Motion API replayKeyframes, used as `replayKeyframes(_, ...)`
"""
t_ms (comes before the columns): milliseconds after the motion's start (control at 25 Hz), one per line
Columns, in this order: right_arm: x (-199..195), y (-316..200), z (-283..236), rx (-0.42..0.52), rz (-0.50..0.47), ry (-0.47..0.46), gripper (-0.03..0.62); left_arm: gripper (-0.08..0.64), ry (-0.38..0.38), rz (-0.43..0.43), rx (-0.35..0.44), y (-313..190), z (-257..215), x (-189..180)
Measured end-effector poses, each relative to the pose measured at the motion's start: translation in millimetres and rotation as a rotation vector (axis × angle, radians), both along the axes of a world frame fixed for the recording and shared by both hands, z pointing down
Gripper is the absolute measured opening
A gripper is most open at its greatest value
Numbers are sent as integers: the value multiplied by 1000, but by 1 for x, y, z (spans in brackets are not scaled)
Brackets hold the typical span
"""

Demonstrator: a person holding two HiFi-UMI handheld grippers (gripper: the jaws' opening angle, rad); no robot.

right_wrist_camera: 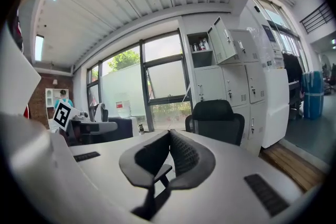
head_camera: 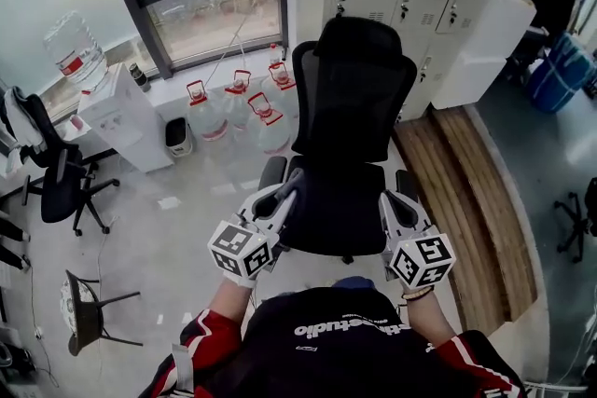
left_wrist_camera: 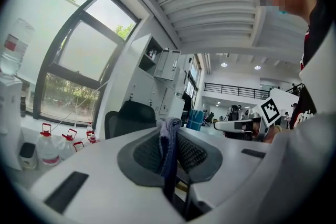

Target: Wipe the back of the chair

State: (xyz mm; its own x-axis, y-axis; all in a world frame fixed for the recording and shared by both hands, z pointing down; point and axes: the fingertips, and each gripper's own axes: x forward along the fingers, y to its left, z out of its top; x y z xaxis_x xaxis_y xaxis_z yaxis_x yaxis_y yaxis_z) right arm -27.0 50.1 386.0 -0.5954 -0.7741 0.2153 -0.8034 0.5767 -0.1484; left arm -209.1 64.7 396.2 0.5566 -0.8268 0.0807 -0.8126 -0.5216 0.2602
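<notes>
Careful: your left gripper (head_camera: 287,191) pinches the cloth (left_wrist_camera: 168,147), right gripper (right_wrist_camera: 169,136) squeezed empty; rubbing the chair (head_camera: 354,98) hard may tug it loose.

Head camera looks down — all share chair (head_camera: 353,98).

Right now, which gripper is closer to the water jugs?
Left. The left gripper, pinching a cloth, is on the jugs' side of the chair; the right gripper is on its far side, farther off.
</notes>
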Motion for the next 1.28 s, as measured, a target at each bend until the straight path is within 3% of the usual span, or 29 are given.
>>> replayKeyframes(440, 56, 114, -11, 22, 35, -36, 15, 64, -10, 25, 32, 108, -28, 63)
replayKeyframes(760, 114, 219, 17, -1, 59, -73, 14, 64, -11, 44, 25, 210, -16, 129)
replayKeyframes(1280, 127, 336, 11, 29, 4, -62, 14, 64, -9, 15, 55, 322, -24, 159)
